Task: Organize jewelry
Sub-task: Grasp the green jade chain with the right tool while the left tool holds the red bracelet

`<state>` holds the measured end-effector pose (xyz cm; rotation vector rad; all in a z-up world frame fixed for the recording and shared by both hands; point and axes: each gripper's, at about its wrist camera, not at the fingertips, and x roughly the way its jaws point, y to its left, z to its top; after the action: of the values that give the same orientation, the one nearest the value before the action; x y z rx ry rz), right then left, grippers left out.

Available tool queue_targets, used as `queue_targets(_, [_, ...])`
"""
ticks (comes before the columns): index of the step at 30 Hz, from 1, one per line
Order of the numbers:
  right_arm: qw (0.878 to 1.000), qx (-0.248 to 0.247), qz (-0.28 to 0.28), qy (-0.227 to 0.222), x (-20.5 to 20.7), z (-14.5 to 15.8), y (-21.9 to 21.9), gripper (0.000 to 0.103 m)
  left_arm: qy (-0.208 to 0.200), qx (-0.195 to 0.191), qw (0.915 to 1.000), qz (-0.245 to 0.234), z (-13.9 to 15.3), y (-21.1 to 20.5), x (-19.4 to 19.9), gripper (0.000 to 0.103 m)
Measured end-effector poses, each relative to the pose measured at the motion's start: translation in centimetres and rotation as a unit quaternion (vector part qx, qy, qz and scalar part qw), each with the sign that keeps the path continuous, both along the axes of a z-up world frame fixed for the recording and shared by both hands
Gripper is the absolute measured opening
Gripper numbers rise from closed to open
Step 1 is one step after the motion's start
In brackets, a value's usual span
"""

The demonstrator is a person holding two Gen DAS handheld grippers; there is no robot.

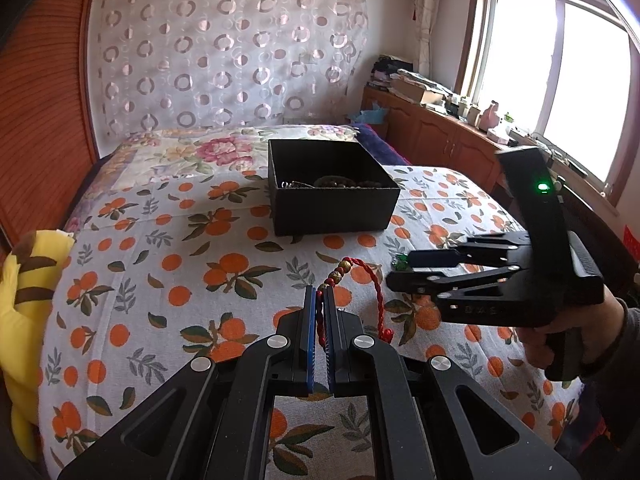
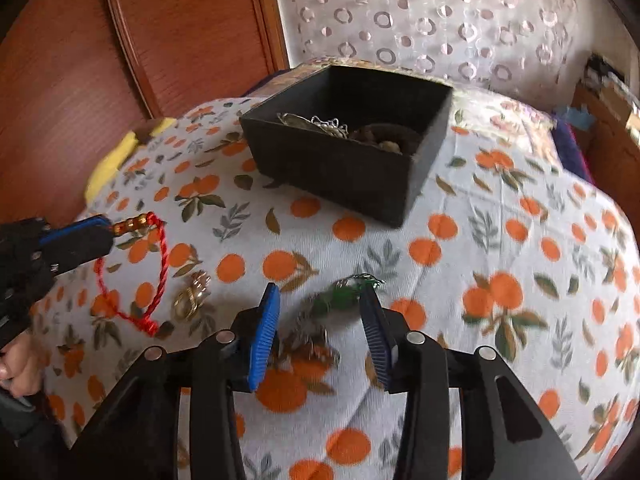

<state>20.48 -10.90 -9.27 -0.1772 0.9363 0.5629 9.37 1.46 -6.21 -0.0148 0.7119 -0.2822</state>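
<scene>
My left gripper (image 1: 319,300) is shut on a red cord bracelet with gold beads (image 1: 372,280) and holds it above the bed; it also shows in the right wrist view (image 2: 158,264), hanging from the left gripper (image 2: 108,226). My right gripper (image 2: 320,304) is open over a green-stone chain piece (image 2: 344,292) lying on the sheet; it shows in the left wrist view (image 1: 400,268) too. A gold piece (image 2: 192,294) lies left of it. A black open box (image 1: 332,188) (image 2: 352,152) with several jewelry pieces inside sits farther back on the bed.
The bed has an orange-print sheet (image 1: 180,264). A yellow plush toy (image 1: 24,292) lies at its left edge. A wooden headboard (image 2: 80,60) and curtained wall stand behind. Cabinets (image 1: 432,128) with clutter run under the window on the right.
</scene>
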Motion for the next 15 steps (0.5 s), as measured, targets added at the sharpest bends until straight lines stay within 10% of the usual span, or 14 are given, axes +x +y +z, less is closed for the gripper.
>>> queue_targets(7, [0.999, -0.039, 0.007, -0.032, 0.2, -0.2, 1.1, 0.017, -0.001, 0.000, 1.0000, 0.000, 0.1, 0.1, 0.0, 0.003])
queue_targets(15, [0.998, -0.042, 0.017, -0.035, -0.6, 0.3, 0.3, 0.011, -0.011, 0.003, 0.9999, 0.005, 1.2, 0.0, 0.2, 0.003])
